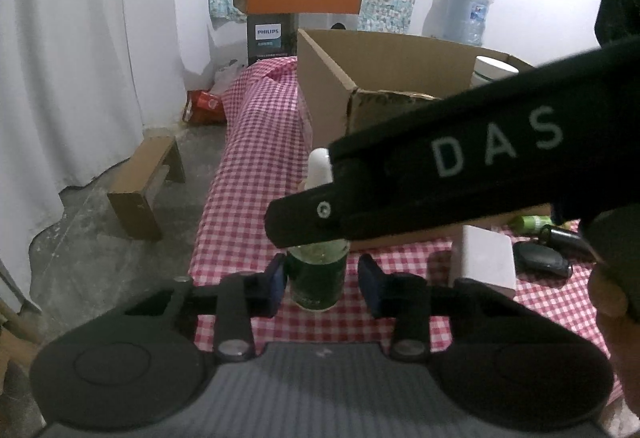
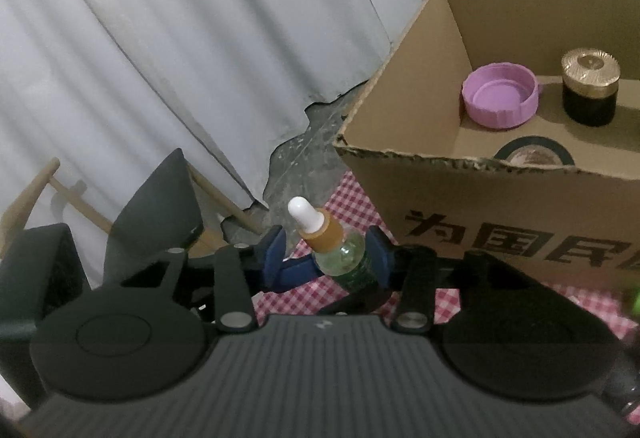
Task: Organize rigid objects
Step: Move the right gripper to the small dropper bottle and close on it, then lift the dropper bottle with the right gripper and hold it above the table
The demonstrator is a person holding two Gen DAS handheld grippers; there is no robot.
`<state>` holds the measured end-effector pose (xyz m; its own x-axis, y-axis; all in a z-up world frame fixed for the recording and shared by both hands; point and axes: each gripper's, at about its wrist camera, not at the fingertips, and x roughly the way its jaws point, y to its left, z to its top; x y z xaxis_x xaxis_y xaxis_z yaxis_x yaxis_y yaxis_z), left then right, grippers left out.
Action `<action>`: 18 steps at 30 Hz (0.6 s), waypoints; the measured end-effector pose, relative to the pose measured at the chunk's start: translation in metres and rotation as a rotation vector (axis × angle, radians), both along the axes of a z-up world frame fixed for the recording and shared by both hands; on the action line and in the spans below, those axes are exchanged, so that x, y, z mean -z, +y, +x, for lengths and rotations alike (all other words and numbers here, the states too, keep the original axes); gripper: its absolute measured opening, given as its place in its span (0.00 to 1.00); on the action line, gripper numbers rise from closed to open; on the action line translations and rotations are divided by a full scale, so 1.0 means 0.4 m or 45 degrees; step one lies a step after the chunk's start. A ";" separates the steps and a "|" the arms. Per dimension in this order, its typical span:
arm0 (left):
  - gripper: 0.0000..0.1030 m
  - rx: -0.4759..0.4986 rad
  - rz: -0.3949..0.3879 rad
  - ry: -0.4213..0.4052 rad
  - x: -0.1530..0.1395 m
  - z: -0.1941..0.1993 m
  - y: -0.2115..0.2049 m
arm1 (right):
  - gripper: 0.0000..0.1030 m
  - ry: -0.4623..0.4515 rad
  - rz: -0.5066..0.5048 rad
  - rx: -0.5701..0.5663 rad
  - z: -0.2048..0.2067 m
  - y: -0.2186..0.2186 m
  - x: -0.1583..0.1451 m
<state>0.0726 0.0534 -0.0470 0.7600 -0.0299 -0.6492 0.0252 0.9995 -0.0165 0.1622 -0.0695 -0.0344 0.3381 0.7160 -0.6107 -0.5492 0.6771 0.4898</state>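
The small green glass dropper bottle with the white bulb (image 2: 340,250) is seen standing on the red-checked table (image 1: 256,141), just before the open brown cardboard box (image 2: 500,197). It is framed by both narrowed grippers: the right gripper (image 2: 332,258) seems pressed on it, the left gripper (image 1: 320,284) touches one side only. A lift into the box is judged next.

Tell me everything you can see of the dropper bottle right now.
The dropper bottle is small, of clear green-tinted glass or plastic, with a dark green label low on its body, an amber collar and a white rubber bulb on top. It stands on the red-checked tablecloth just in front of the cardboard box. Both grippers bracket it: the right gripper around its shoulder, the left gripper around its lower body. Whether either pad presses yet is unclear.
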 end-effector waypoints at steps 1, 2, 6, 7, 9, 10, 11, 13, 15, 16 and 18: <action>0.37 0.003 0.000 -0.001 0.000 -0.002 0.001 | 0.41 0.001 0.000 0.001 0.000 -0.002 0.002; 0.36 0.007 -0.003 -0.001 0.000 -0.004 0.000 | 0.40 0.004 0.002 0.002 0.002 -0.004 0.003; 0.35 0.034 -0.019 0.005 -0.002 -0.012 -0.010 | 0.39 0.001 -0.008 0.004 -0.008 -0.021 -0.001; 0.34 0.043 -0.018 0.007 -0.001 -0.014 -0.020 | 0.39 -0.002 -0.012 0.005 -0.013 -0.027 -0.002; 0.34 0.068 -0.015 0.010 -0.002 -0.023 -0.036 | 0.39 -0.005 -0.021 0.009 -0.025 -0.043 -0.007; 0.34 0.081 -0.014 0.014 -0.002 -0.026 -0.045 | 0.39 -0.007 -0.026 0.011 -0.032 -0.055 -0.009; 0.34 0.098 -0.016 0.018 -0.003 -0.030 -0.056 | 0.39 -0.009 -0.032 0.015 -0.039 -0.065 -0.011; 0.34 0.133 -0.021 0.027 -0.006 -0.036 -0.078 | 0.39 -0.016 -0.047 0.025 -0.054 -0.090 -0.015; 0.33 0.169 -0.029 0.035 -0.008 -0.045 -0.104 | 0.39 -0.019 -0.056 0.043 -0.070 -0.119 -0.017; 0.33 0.184 -0.030 0.037 -0.009 -0.049 -0.115 | 0.39 -0.018 -0.058 0.055 -0.080 -0.137 -0.017; 0.33 0.224 -0.027 0.042 -0.008 -0.059 -0.145 | 0.39 -0.014 -0.061 0.076 -0.094 -0.169 -0.019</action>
